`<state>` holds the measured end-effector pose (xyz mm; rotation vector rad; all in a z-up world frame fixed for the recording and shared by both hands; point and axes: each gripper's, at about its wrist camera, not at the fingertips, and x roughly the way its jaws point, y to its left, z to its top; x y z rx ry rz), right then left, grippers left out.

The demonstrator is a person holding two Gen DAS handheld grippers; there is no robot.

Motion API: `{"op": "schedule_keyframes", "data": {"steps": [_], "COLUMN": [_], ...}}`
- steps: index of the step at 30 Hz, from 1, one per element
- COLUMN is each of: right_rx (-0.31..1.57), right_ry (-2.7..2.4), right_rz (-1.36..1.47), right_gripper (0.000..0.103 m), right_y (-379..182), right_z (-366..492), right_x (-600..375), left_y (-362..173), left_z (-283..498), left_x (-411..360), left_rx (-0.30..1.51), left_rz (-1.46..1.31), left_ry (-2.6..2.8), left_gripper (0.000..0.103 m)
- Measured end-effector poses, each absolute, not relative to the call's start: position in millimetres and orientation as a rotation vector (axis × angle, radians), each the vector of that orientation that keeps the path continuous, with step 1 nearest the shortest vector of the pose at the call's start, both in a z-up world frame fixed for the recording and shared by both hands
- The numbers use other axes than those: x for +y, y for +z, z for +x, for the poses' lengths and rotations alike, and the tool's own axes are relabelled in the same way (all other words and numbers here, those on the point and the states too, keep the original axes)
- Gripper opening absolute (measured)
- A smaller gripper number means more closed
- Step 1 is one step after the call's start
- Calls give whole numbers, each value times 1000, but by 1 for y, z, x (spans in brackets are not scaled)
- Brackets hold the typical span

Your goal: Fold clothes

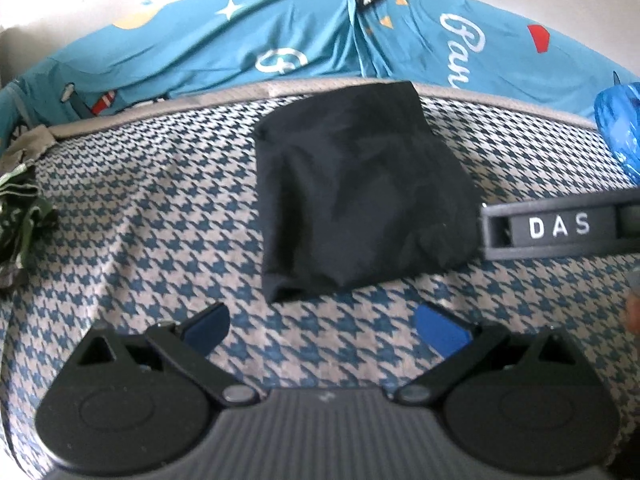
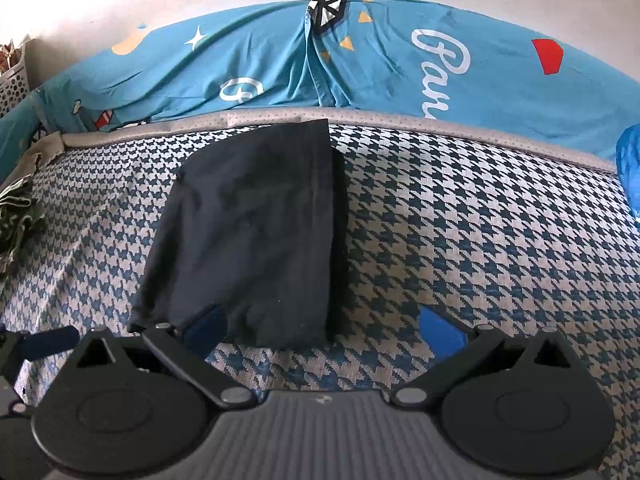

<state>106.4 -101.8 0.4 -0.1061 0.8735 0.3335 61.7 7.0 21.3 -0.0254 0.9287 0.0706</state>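
Note:
A black garment (image 1: 360, 200) lies folded into a compact rectangle on the houndstooth bed cover (image 1: 140, 220). My left gripper (image 1: 324, 328) hovers open just short of its near edge, with nothing between the blue pads. The right tool's body marked DAS (image 1: 560, 226) reaches in from the right, beside the garment's right edge. In the right wrist view the black garment (image 2: 256, 232) sits left of centre. My right gripper (image 2: 323, 330) is open, and its left finger pad (image 2: 204, 328) overlaps the garment's near edge. One of the left gripper's fingers (image 2: 52, 340) shows at the far left.
A teal printed sheet (image 1: 320, 48) is bunched along the back against a white wall. A green patterned cloth pile (image 1: 20, 216) lies at the left edge. A blue plastic bag (image 1: 620, 128) sits at the right. A white perforated basket (image 2: 12, 80) stands at the far left.

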Motion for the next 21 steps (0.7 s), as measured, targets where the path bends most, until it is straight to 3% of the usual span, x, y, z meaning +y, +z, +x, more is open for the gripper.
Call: {"op": "schedule_keyframes", "data": {"steps": [21], "right_rx": [879], "right_ry": [335], "right_rz": [-116], "right_gripper": [103], "right_y": [0], "right_z": [107], "right_x": [-101], "left_y": [19], "left_z": [62], "left_x": [4], "left_rx": [960], "left_rz": [-6], "left_ry": [69], "left_gripper": [103]}}
